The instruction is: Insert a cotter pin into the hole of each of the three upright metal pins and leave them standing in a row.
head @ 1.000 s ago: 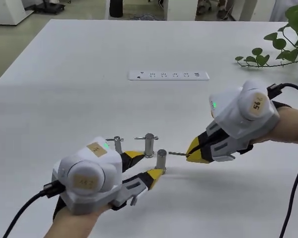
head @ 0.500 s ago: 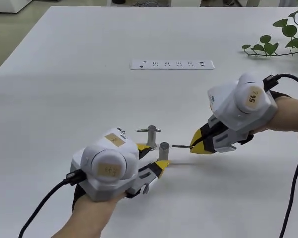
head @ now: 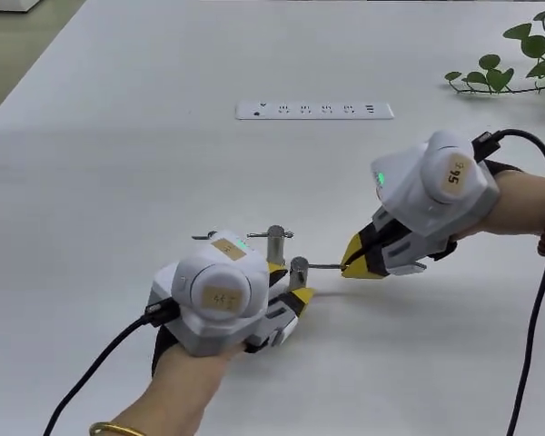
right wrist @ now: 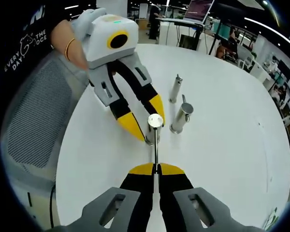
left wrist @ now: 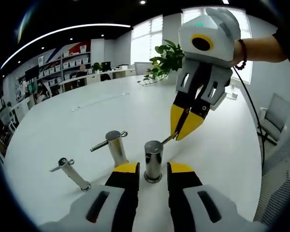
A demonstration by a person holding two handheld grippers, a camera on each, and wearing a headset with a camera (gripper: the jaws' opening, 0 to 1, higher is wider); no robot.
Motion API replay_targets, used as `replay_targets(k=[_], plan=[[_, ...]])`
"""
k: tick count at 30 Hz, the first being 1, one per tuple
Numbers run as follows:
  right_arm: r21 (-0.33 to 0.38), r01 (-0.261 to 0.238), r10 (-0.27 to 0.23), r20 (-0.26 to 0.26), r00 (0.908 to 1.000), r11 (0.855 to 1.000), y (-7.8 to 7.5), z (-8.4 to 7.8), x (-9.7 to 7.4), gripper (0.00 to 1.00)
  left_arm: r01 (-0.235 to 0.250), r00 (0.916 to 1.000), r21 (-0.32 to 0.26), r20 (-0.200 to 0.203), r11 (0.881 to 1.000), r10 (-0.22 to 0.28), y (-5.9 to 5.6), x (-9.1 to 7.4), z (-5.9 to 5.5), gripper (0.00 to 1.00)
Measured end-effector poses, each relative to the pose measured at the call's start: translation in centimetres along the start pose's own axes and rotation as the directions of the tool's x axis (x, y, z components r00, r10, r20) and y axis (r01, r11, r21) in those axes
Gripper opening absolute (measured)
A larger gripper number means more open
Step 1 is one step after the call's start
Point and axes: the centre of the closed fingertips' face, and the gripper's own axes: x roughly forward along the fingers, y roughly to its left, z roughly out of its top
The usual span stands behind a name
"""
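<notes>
Three upright metal pins stand in a row on the white table. My left gripper (head: 291,283) (left wrist: 153,167) has its yellow jaws closed in on the base of the near metal pin (head: 298,270) (left wrist: 153,159) (right wrist: 154,122). A thin cotter pin (head: 325,266) (right wrist: 155,150) is pinched in my shut right gripper (head: 352,266) (right wrist: 155,167), level with the table, its tip touching the near pin just below the top. The middle pin (head: 274,243) (left wrist: 117,147) and the far pin (left wrist: 73,173) (right wrist: 176,88) each carry a cotter pin. In the head view the left gripper hides most of the far pin.
A white power strip (head: 314,111) lies further back at the table's middle. Plant leaves (head: 504,73) trail over the back right corner. Black cables run from both grippers toward the near edge (head: 91,377).
My left gripper slid forward and its jaws closed in around the near pin. The right gripper brought the cotter pin's tip leftward up to that pin.
</notes>
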Motion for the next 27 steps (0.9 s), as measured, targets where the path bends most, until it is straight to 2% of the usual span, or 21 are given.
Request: replay_targets(k=[8, 18, 27], plan=[[-0.015, -0.006, 0.006, 0.000, 1.0000, 1.000, -0.2, 0.2, 0.0, 0.00, 0.016, 0.9999, 0.001, -0.003, 1.000, -0.016, -0.4, 0.5, -0.1, 0.16], [-0.031, -0.014, 0.014, 0.000, 0.9999, 0.999, -0.1, 0.9, 0.1, 0.00, 0.012, 0.9999, 0.003, -0.002, 1.000, -0.012, 0.0, 0.7, -0.1, 0.11], [-0.043, -0.022, 0.022, 0.003, 0.9997, 0.999, 0.0, 1.4, 0.1, 0.00, 0.036, 0.9994, 0.015, 0.002, 0.999, -0.036, -0.1, 0.8, -0.1, 0.10]])
